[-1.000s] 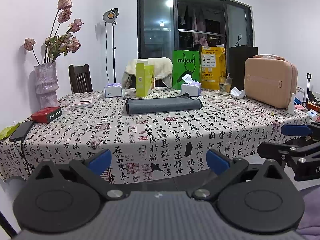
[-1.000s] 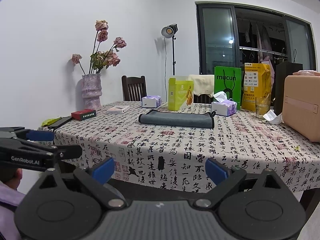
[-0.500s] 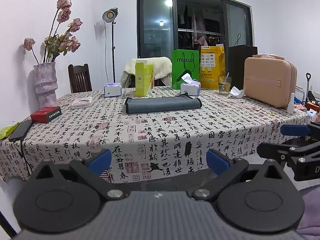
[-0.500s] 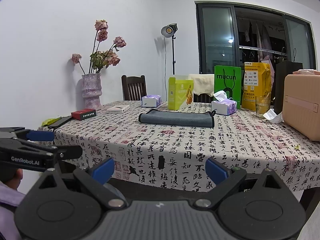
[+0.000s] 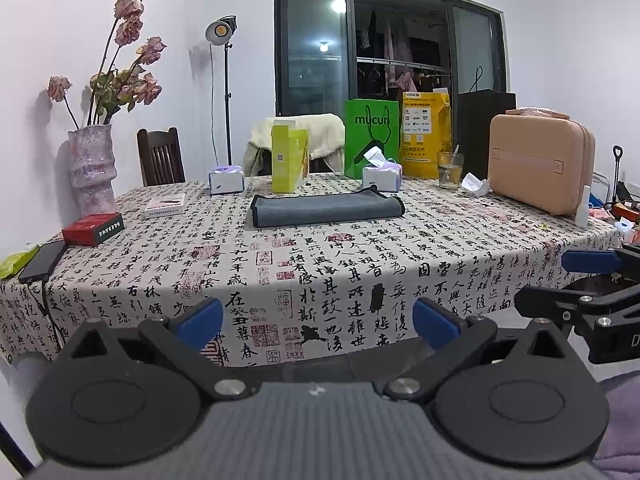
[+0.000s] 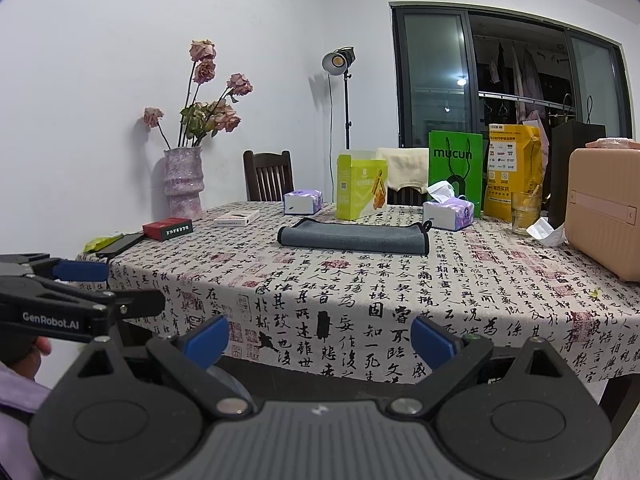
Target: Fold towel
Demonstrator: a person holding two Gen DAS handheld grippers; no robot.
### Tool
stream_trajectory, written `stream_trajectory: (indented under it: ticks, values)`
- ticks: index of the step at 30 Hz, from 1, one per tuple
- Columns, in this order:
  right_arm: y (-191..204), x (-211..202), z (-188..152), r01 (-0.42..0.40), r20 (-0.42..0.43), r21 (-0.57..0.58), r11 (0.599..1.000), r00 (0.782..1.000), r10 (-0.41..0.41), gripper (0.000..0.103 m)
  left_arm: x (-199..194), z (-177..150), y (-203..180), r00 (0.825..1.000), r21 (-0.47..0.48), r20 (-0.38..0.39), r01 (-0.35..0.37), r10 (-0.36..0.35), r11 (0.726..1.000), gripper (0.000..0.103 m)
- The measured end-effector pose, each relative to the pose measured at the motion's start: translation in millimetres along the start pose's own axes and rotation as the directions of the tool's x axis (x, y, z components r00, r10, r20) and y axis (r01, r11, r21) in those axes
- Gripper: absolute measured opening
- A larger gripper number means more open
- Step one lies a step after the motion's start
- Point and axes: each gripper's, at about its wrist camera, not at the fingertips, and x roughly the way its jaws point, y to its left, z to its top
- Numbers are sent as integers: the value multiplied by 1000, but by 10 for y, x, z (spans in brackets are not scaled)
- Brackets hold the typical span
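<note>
Towel [image 5: 326, 209] lies apparently folded, mid-table; we hold left gripper [image 5: 317, 320] and right gripper [image 6: 319, 336] wide, empty, well short.

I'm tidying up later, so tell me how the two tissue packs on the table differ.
The left tissue pack shows no tissue sticking out, while the right tissue pack has a white tissue pulled up from its top. The left one stands clear of the gray towel; the right one sits just behind the towel's far right corner. Both are white and purple, on the printed tablecloth.
</note>
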Motion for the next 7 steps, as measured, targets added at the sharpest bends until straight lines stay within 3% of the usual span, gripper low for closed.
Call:
stream_trajectory:
  ticks: [7]
  values:
    - [7, 4, -13, -1, -1, 1, 1000, 1000, 1, 98, -16, 0, 28, 1000, 0, 1, 5, -5, 1000, 103]
